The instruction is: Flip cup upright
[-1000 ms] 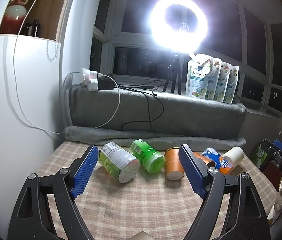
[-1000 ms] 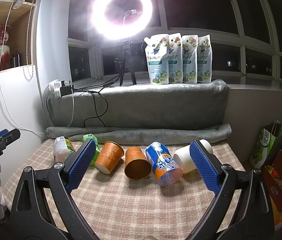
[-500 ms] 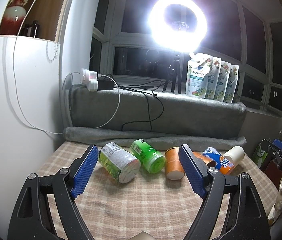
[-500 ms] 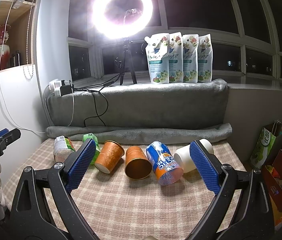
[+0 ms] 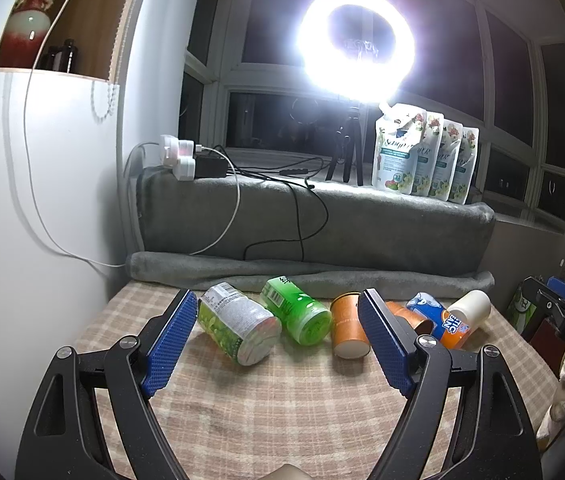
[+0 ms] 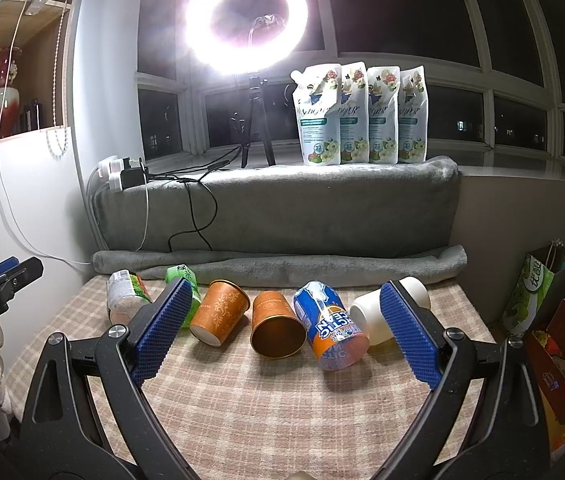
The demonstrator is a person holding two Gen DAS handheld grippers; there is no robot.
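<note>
Several cups lie on their sides in a row on the checked tablecloth [image 6: 274, 412]. From left: a pale green-label cup [image 5: 238, 328], a bright green cup [image 5: 298, 312], an orange patterned cup [image 6: 220, 314], a copper cup [image 6: 276, 330], a blue and orange cup [image 6: 328, 328] and a white cup [image 6: 374, 314]. My left gripper [image 5: 276, 344] is open, a little short of the two green cups. My right gripper [image 6: 286, 334] is open, short of the copper and blue cups. Neither holds anything.
A rolled grey blanket [image 6: 282, 266] lies behind the cups below a grey-covered ledge with power strip and cables [image 5: 186, 158]. A ring light [image 6: 246, 30] and several detergent pouches [image 6: 358, 116] stand on the sill. White wall at left; boxes and bags [image 6: 554, 320] at right.
</note>
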